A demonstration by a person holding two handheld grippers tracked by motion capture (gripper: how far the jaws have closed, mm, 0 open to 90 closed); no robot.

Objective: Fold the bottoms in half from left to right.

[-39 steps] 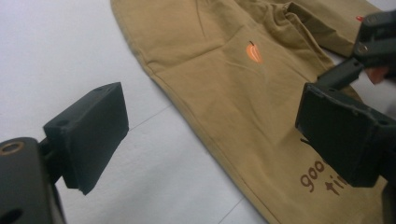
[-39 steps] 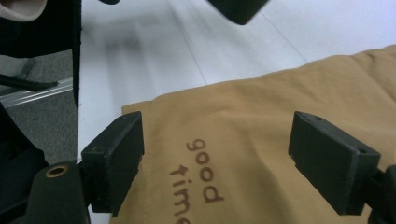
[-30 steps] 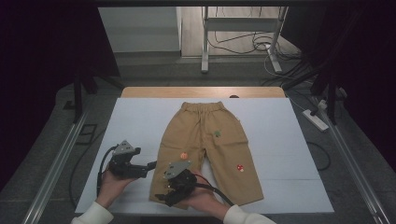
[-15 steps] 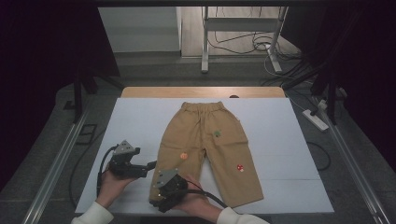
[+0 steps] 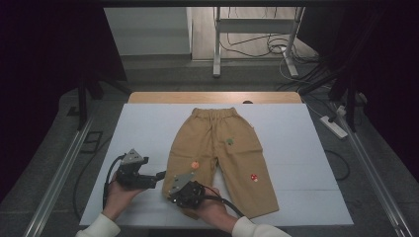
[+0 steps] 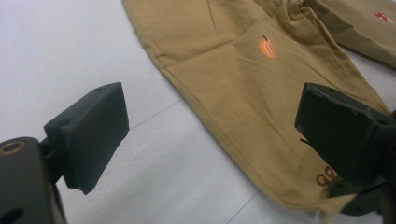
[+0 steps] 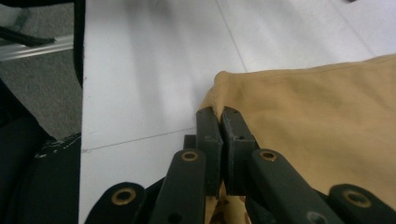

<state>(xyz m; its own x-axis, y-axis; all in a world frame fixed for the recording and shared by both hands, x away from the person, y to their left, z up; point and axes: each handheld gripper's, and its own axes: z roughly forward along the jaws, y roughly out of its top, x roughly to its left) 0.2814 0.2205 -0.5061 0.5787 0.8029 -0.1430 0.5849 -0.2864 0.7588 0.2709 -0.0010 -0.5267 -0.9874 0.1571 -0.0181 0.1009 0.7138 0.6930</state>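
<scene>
The fingers (image 7: pixel 219 122) of the right gripper (image 5: pixel 184 190) have just been closed, and the bottom hem of one leg of the tan child's trousers (image 5: pixel 222 153) is pinched between them, seen at the centre of the right gripper view. The cloth is bunched up at the pads, probably so that the leg can be lifted for a fold. The trousers are laid flat on the white surface (image 5: pixel 296 148), waistband toward the top of the high view, legs toward the bottom. The left gripper (image 5: pixel 132 170) is held at lower left with its fingers (image 6: pixel 91 130) spread wide and nothing between them, aimed at the outer edge of the same leg; whether cloth is touched cannot be told.
</scene>
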